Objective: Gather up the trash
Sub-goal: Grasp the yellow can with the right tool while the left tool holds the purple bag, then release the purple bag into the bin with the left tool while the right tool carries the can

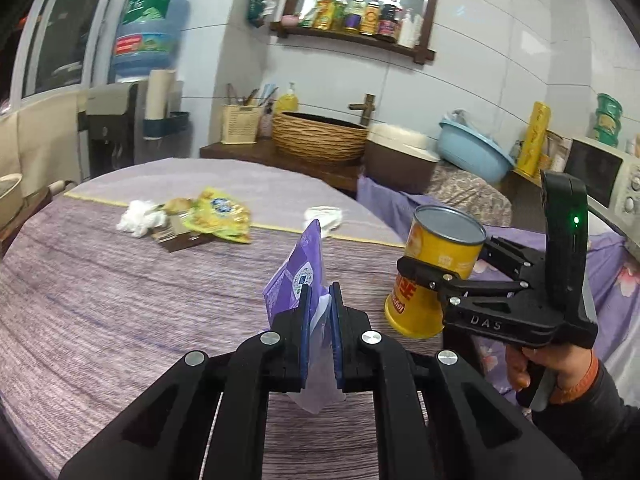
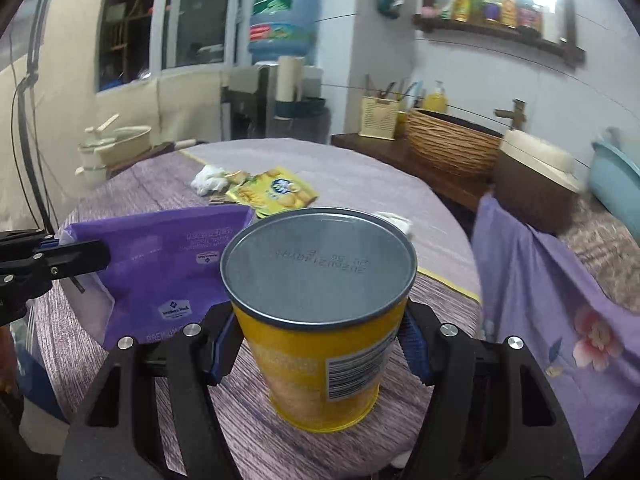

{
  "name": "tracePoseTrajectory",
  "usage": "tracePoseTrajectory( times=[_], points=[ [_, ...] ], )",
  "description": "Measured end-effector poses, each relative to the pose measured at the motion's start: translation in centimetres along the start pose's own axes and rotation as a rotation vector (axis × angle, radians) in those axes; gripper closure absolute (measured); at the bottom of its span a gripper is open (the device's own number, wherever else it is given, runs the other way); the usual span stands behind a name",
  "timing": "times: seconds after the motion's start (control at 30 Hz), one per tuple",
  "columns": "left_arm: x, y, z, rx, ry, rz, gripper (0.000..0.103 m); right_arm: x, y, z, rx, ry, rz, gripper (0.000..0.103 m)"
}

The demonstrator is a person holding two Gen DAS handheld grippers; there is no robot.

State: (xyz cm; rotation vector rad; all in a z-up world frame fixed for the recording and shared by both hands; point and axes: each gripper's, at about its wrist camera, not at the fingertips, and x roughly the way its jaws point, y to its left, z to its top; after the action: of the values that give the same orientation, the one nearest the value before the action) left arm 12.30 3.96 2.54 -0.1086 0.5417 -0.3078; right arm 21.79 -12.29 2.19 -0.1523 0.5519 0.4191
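Observation:
My left gripper (image 1: 320,292) is shut on a purple plastic bag (image 1: 298,264), which stands upright between its blue pads over the table. To its right, my right gripper (image 1: 456,268) is shut on a yellow can (image 1: 436,240) with a grey metal end, held tilted just above the table edge. In the right wrist view the can (image 2: 316,280) fills the space between the pads of the right gripper (image 2: 318,340). The purple bag (image 2: 168,256) hangs to the left in the left gripper (image 2: 76,258). A yellow snack packet (image 1: 220,216) and crumpled white tissues (image 1: 140,216) lie farther back on the table.
The round table (image 1: 120,300) has a purple striped cloth. Another tissue (image 1: 324,216) lies near its far right edge. Behind stand a woven basket (image 1: 320,136), a brown bin with a pale lid (image 1: 400,160), a blue basin (image 1: 472,152) and a microwave (image 1: 604,172).

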Motion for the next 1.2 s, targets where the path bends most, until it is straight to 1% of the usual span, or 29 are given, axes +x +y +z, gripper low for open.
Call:
tracePoseTrajectory(
  times=[0.1,0.17,0.3,0.37,0.53,0.6,0.77,0.9,1.0,1.2],
  points=[
    [1.0,-2.6,0.4,0.039,0.002,-0.053,0.093,-1.8,-1.6,-1.2,0.044,-0.016,-0.042,0.037],
    [1.8,-4.0,0.5,0.056,0.015,-0.092,0.093,-3.3,-3.1,-2.6,0.077,-0.024,-0.102,0.037],
    [4.6,-7.7,0.2,0.098,0.076,-0.184,0.093,-4.9,-6.0,-5.1,0.144,-0.005,-0.189,0.037],
    [6.0,-9.5,-0.3,0.131,0.102,-0.203,0.093,-5.8,-7.5,-6.4,0.171,0.006,-0.247,0.037],
    [9.7,-13.8,-1.8,0.187,0.175,-0.259,0.093,-7.1,-11.3,-10.1,0.267,0.044,-0.352,0.037],
    [11.1,-15.6,-2.4,0.212,0.202,-0.278,0.093,-7.5,-12.7,-11.5,0.299,0.056,-0.372,0.037],
    [14.1,-19.2,-3.7,0.271,0.256,-0.303,0.093,-8.7,-15.3,-14.7,0.354,0.078,-0.437,0.037],
    [16.5,-21.7,-4.7,0.293,0.303,-0.321,0.093,-9.7,-16.9,-16.4,0.39,0.08,-0.463,0.037],
    [17.6,-23.2,-5.4,0.314,0.316,-0.328,0.093,-10.3,-18.3,-17.5,0.42,0.083,-0.485,0.037],
    [21.3,-24.7,-6.8,0.32,0.372,-0.305,0.093,-11.1,-20.2,-19.1,0.464,0.095,-0.504,0.037]
  ],
)
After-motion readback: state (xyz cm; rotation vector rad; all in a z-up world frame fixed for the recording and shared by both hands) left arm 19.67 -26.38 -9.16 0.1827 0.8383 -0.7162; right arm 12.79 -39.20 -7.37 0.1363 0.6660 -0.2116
